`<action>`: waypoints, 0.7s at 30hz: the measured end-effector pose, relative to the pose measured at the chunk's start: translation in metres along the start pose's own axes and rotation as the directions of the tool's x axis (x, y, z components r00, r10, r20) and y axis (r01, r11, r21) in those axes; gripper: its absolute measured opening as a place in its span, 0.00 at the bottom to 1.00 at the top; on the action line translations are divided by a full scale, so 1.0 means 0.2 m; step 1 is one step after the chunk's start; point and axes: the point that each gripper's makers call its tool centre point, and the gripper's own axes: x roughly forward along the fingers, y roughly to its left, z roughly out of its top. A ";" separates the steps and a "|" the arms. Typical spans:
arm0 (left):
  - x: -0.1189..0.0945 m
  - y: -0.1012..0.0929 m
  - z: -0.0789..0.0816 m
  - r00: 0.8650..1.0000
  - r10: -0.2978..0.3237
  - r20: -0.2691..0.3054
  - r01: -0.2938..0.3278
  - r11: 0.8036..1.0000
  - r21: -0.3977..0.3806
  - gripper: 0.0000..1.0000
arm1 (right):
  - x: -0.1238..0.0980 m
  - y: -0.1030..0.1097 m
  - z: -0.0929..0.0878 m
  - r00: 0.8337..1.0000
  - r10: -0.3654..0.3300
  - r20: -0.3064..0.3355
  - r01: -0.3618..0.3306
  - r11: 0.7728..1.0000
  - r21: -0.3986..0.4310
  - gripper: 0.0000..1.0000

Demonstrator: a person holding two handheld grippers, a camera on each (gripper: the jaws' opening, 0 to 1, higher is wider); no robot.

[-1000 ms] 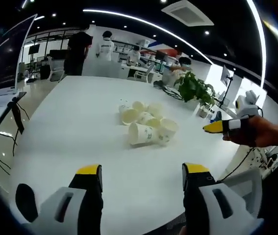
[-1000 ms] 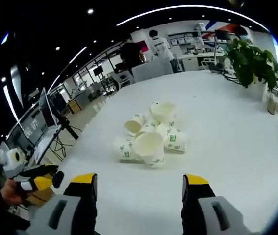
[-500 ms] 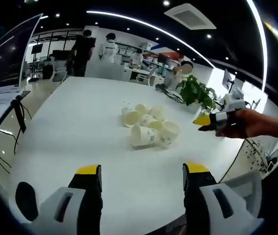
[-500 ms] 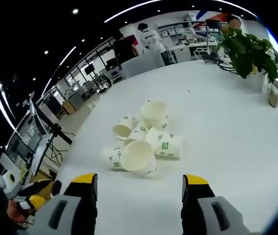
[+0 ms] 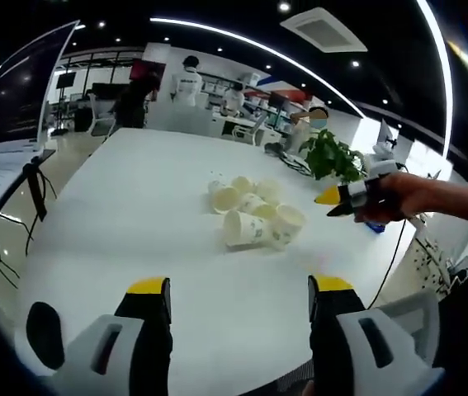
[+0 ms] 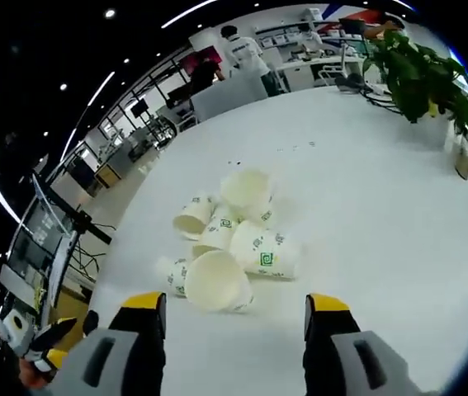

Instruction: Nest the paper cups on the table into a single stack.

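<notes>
In the middle of the long white table (image 5: 118, 223) lies a loose huddle of paper cups (image 5: 252, 211), white with small green marks, most of them tipped on their sides and touching one another, none nested yet. In the right gripper view the nearest cup (image 6: 215, 281) lies with its open mouth turned toward the camera, a second cup (image 6: 267, 255) rests on its side just beside it with a green logo showing, and a further cup (image 6: 246, 189) at the back of the heap also shows its mouth. The right gripper (image 6: 235, 309) hangs above the table just short of the pile, its yellow-tipped jaws spread wide with nothing between them; in the left gripper view it comes in from the right, held in a hand (image 5: 407, 196), near the cups but apart from them. The left gripper (image 5: 239, 295) is farther back over bare tabletop, its jaws likewise wide apart and holding nothing. A potted plant (image 6: 419, 74) stands at the table's far edge, and several people (image 5: 187, 81) stand beyond the table among desks.
</notes>
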 end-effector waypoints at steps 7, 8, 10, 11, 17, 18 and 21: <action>0.00 0.00 -0.01 1.000 0.003 -0.005 -0.003 1.000 -0.006 0.66 | 0.07 -0.04 0.02 0.999 -0.013 -0.051 0.014 1.000 0.006 0.66; 0.00 0.00 -0.01 1.000 0.003 -0.004 -0.003 1.000 -0.006 0.66 | 0.08 -0.03 0.02 0.998 -0.014 -0.059 0.014 1.000 0.006 0.66; 0.00 0.01 -0.01 1.000 0.002 -0.005 -0.002 1.000 -0.005 0.66 | 0.10 -0.03 0.01 0.997 -0.016 -0.076 0.017 1.000 0.004 0.65; 0.00 0.00 -0.01 1.000 0.002 -0.005 -0.002 1.000 -0.004 0.66 | 0.11 -0.03 0.01 0.996 -0.019 -0.084 0.020 1.000 0.003 0.65; -0.01 0.00 0.00 1.000 0.001 -0.007 -0.001 1.000 -0.001 0.66 | 0.17 -0.01 -0.01 0.992 -0.019 -0.126 0.022 0.999 0.024 0.55; -0.01 0.01 -0.01 1.000 0.003 -0.006 -0.003 1.000 -0.003 0.66 | 0.19 0.00 -0.01 0.990 -0.021 -0.142 0.025 0.999 0.029 0.54; -0.01 0.01 0.00 1.000 0.003 -0.005 -0.003 1.000 -0.004 0.66 | 0.23 0.00 -0.03 0.982 -0.026 -0.185 0.031 0.999 0.026 0.54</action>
